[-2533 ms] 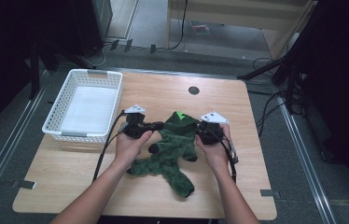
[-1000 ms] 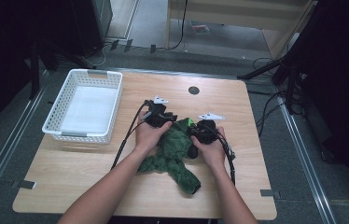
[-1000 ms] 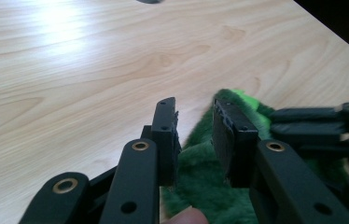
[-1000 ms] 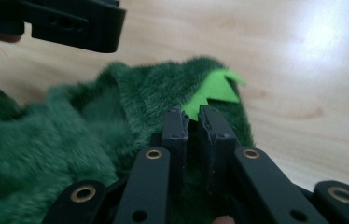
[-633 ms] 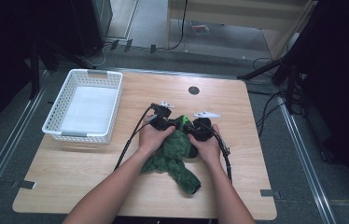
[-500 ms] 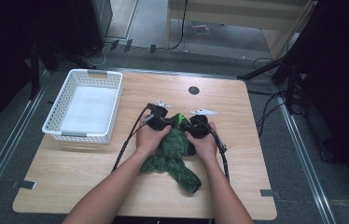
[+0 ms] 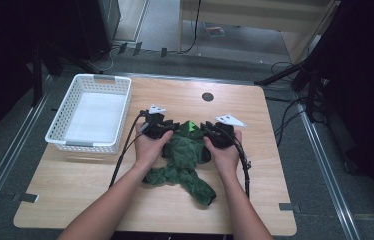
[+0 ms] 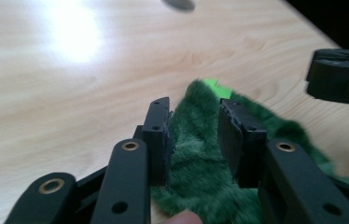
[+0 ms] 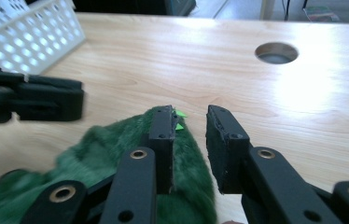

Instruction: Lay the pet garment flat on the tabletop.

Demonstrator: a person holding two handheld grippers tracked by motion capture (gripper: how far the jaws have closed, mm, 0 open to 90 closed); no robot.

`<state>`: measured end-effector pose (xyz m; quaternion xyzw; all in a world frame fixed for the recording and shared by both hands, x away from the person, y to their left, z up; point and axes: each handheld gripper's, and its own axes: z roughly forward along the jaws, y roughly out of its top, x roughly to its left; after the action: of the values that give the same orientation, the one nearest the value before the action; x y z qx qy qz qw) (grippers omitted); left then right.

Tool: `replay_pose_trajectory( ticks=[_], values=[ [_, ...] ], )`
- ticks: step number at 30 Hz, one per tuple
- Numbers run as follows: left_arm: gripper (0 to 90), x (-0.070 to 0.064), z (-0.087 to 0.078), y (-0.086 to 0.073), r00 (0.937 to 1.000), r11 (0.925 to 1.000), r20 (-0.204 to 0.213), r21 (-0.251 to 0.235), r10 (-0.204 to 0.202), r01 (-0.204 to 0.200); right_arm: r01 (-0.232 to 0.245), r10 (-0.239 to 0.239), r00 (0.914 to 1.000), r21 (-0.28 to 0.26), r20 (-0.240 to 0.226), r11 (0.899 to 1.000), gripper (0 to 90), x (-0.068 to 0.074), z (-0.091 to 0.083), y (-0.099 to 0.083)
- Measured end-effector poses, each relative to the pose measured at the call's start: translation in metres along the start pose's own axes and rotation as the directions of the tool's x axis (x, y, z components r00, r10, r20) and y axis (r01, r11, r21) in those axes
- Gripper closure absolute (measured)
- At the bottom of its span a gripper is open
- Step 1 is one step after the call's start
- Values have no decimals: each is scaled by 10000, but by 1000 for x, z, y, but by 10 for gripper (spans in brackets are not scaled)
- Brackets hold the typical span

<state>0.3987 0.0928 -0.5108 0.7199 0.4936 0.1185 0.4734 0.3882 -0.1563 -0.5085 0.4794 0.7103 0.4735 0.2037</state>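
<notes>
A dark green plush toy [image 7: 185, 160] lies in the middle of the wooden table [image 7: 275, 165], with a bright green tag [image 7: 191, 126] at its far end. My left gripper [image 7: 171, 129] sits at the toy's upper left. In the left gripper view its jaws [image 8: 193, 112] stand apart, with green fur [image 8: 196, 158] lying loose between them. My right gripper [image 7: 206, 131] is at the toy's upper right. It [image 9: 189, 116] is open, its left jaw over the fur [image 9: 116, 154] and bare table showing in the gap.
An empty white lattice basket [image 7: 82, 146] stands at the table's left. A round cable hole [image 7: 207, 96] lies beyond the toy. Cables trail from both grippers toward the near edge. Bare wood surrounds the toy on the right and front.
Both grippers brought the toy's spread sides inward and bunched it at the centre. Since half a second ago they have drawn slightly apart and the jaws stand apart.
</notes>
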Motion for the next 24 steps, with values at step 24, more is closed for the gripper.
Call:
replay_pose_trajectory(
  ticks=[24],
  values=[
    [756,-8,-39,-69,9986,9838,497,1773,196,-282,-795,978,9898,1681,-1036,9826,757,33,-53,-62]
  ],
)
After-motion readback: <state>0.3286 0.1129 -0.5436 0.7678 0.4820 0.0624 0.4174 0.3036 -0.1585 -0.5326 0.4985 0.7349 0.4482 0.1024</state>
